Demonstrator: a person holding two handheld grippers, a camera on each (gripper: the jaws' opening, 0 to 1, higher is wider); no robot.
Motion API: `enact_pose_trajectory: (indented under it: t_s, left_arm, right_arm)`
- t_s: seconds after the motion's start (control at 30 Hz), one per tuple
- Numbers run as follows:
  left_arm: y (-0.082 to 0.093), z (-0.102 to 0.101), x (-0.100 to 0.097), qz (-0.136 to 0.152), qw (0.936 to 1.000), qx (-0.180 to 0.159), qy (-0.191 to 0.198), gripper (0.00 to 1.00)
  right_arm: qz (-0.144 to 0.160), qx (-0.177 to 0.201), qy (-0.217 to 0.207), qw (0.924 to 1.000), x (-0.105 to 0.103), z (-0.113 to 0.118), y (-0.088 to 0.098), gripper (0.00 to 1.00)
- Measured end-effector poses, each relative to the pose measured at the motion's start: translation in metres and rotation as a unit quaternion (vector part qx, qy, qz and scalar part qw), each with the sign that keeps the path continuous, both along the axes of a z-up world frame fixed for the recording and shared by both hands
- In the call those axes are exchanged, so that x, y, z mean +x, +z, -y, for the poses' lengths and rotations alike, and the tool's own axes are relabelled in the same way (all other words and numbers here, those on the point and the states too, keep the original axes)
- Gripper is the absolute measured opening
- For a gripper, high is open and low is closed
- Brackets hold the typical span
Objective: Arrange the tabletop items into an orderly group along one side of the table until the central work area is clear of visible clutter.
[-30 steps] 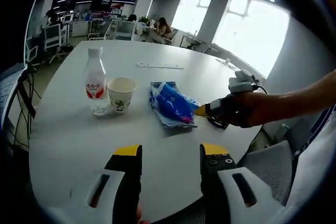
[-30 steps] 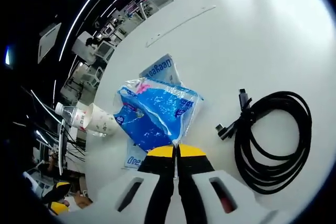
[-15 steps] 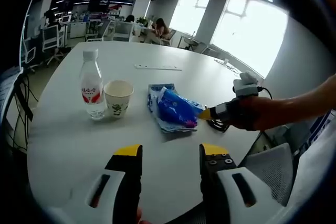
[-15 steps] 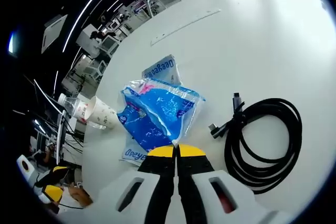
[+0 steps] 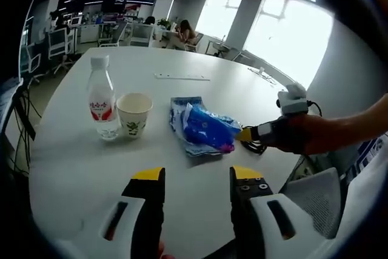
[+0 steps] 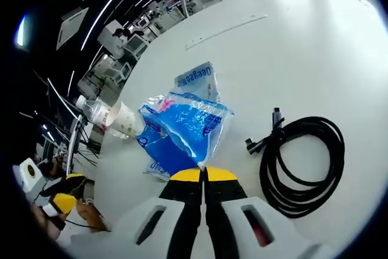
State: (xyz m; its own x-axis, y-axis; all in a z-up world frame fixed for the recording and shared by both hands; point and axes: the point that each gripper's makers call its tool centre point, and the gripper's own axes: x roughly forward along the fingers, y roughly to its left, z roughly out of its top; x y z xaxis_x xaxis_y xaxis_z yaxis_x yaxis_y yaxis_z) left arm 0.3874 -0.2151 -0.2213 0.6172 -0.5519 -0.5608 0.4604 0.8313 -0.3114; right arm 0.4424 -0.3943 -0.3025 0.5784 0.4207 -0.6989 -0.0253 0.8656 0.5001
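While blue bag [image 6: 182, 131] is pinched at corner by right gripper [image 6: 204, 177], left gripper [image 5: 193, 177] spread, idle; bag to be dragged beside cup [image 5: 134, 110], bottle [image 5: 100, 98].

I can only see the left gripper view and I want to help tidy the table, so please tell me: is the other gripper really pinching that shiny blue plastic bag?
Observer: Yes. In the right gripper view, the right gripper has its yellow-tipped jaws shut on the near edge of the shiny blue plastic bag.
Operator: And what's the dark thing peeking out behind that gripper?
Observer: It's a coiled black cable. It lies flat on the white table, beside the bag and not touching it.
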Motion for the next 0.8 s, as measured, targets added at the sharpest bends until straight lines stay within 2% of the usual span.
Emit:
enact_pose_trajectory:
  t_s: [0.33,0.57,0.8]
  left_arm:
    - [-0.006,0.009,0.016,-0.003,1.0000,-0.003,0.001,0.41]
    - [-0.011,0.004,0.030,-0.006,0.9999,0.002,0.009,0.40]
    - [-0.017,-0.001,0.035,-0.013,0.9998,0.009,0.014,0.37]
  right_arm:
    - [0.019,-0.003,0.070,0.9974,-0.015,-0.021,0.019,0.00]
    - [0.031,-0.001,0.104,0.9941,-0.025,-0.035,0.032,0.00]
    - [0.031,0.001,0.132,0.9908,-0.040,-0.046,0.037,0.00]
